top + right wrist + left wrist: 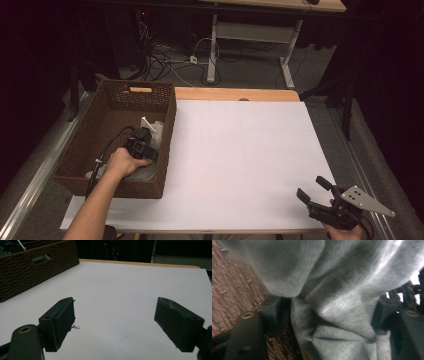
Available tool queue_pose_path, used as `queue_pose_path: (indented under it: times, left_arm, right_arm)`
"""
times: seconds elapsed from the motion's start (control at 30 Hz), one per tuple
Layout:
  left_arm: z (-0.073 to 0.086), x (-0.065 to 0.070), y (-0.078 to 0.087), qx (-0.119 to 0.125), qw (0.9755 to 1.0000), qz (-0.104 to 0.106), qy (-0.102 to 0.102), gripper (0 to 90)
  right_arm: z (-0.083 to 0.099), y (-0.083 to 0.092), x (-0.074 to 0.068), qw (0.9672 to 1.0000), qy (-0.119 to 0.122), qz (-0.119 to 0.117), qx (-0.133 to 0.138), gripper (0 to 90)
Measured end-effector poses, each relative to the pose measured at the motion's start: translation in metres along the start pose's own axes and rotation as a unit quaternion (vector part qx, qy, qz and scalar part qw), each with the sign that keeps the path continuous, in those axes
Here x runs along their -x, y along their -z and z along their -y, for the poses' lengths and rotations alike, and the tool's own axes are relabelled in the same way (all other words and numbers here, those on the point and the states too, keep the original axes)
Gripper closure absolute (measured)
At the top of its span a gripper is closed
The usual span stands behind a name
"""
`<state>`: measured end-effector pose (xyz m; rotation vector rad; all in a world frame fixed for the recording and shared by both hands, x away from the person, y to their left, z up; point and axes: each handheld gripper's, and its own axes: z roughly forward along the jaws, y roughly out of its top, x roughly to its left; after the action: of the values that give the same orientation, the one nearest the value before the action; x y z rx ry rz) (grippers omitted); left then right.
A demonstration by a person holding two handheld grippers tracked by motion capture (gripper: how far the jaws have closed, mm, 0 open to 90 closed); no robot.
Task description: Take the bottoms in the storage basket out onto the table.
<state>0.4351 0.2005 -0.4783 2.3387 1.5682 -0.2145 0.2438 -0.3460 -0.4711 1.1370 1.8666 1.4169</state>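
Inside the brown woven wicker basket (165, 130) at the table's left edge, high view: the left hand (125, 161) holds the left gripper (142, 141) low among a pale grey knitted cloth (156, 129) bunched against the basket's right wall. Jaw gap hidden here by hand and gripper body. Well right of the basket, at the near right corner of the white sheet-covered table (240, 150), the right gripper (314, 189) hangs with its black jaws wide apart and nothing between them; grey three-cornered plate on top.

Left gripper view: grey cloth (337, 307) lies between the two black jaws, a thick fold running down the middle. The right pad sits against the fabric; the left pad is at the fold's edge, contact there not certain. Jaws partly closed around the cloth, firm grip not confirmed. Basket weave (229, 290) just left of the cloth, more weave (409, 293) at the far right.

Right gripper view: jaws spread wide over bare white table (120, 290), empty. Basket (32, 265) well off to the upper left, with a handle slot in its wall.
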Motion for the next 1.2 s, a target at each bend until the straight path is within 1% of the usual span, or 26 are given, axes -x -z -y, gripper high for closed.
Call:
queue_pose_path:
  times: [0.03, 0.07, 0.1, 0.23, 0.3, 0.43, 0.67, 0.8, 0.87, 1.03, 1.1, 1.2]
  left_arm:
    - [-0.001, 0.001, 0.000, -0.002, 1.0000, -0.001, 0.000, 31.2]
    - [-0.001, 0.001, 0.000, -0.004, 1.0000, 0.006, 0.001, 33.3]
    - [-0.001, 0.001, 0.000, -0.004, 1.0000, 0.004, 0.000, 36.0]
    - [-0.001, 0.004, 0.001, -0.006, 1.0000, 0.003, -0.003, 40.8]
    - [-0.001, 0.004, 0.002, -0.008, 0.9999, 0.006, -0.001, 42.9]
    - [-0.002, 0.003, 0.003, -0.012, 0.9998, 0.013, 0.003, 49.0]
    - [-0.002, 0.003, 0.008, -0.014, 0.9998, 0.017, 0.002, 54.7]
    - [-0.002, 0.002, 0.013, -0.009, 0.9997, 0.021, 0.003, 58.5]
    - [-0.002, 0.002, 0.015, -0.007, 0.9998, 0.019, 0.002, 60.4]
    - [-0.002, 0.003, 0.021, 0.001, 0.9999, 0.014, -0.003, 61.9]
    - [-0.003, 0.003, 0.023, 0.007, 0.9999, 0.011, -0.002, 62.5]
    - [-0.003, 0.005, 0.030, 0.023, 0.9997, 0.002, -0.006, 63.2]
  right_arm:
    - [0.000, 0.000, 0.000, 1.0000, 0.000, 0.000, 0.000, 17.3]
    - [0.000, 0.000, 0.000, 1.0000, 0.000, 0.000, -0.001, 17.3]
    - [0.000, 0.000, 0.000, 1.0000, -0.001, 0.000, -0.001, 17.4]
    - [0.000, 0.000, 0.000, 1.0000, -0.002, 0.002, -0.002, 17.3]
    - [0.000, 0.000, -0.001, 1.0000, 0.002, 0.002, 0.000, 17.4]
    - [0.000, -0.001, 0.000, 1.0000, -0.001, 0.001, -0.002, 17.3]
    - [0.000, 0.000, 0.000, 1.0000, -0.003, 0.001, -0.002, 17.3]
    - [0.000, 0.000, 0.001, 1.0000, -0.002, -0.002, -0.001, 17.3]
    - [0.000, -0.001, 0.001, 1.0000, -0.005, -0.002, -0.002, 17.4]
    - [0.000, 0.000, 0.001, 1.0000, -0.003, -0.001, -0.001, 17.4]
    - [0.000, 0.000, 0.001, 1.0000, -0.004, -0.002, 0.000, 17.4]
    - [0.000, 0.000, 0.002, 1.0000, -0.006, -0.002, 0.000, 17.3]
